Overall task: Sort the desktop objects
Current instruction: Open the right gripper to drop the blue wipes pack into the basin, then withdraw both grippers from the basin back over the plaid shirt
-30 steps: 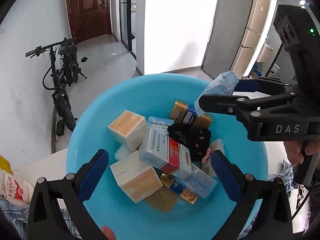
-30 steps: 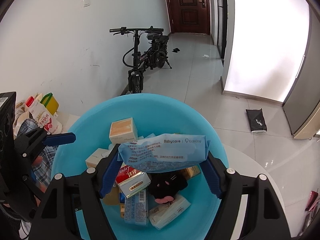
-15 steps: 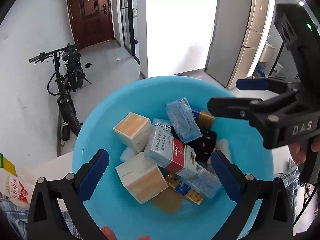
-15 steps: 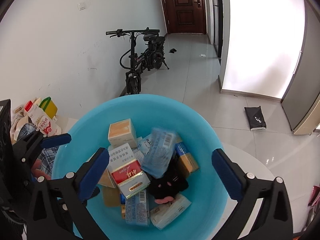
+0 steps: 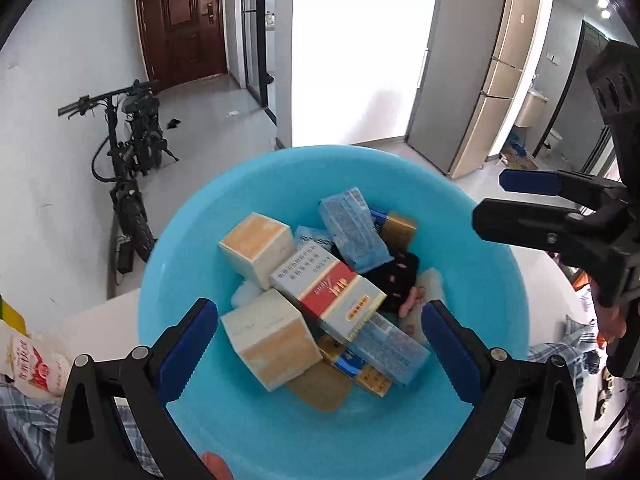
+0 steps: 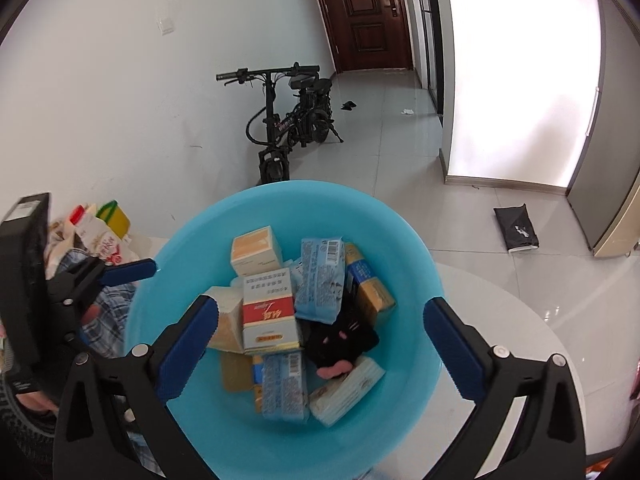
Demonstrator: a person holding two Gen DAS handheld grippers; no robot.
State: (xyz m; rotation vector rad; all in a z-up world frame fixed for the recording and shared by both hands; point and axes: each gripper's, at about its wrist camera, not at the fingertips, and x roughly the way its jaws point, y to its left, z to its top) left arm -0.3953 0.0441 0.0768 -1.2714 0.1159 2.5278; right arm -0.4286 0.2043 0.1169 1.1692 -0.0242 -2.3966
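With the left gripper hanging apart over the blue basin and the right gripper, its jaws just opened, standing empty, the blue wipes packet is lying loosely atop the boxes and risking sliding.

A home — the entrance hall of a flat. A dark wooden front door closes a tiled corridor, and a folding bicycle is parked against the white wall just beside that door's passage. Right of the door stand a bright doorway and a tall fridge — household fittings.
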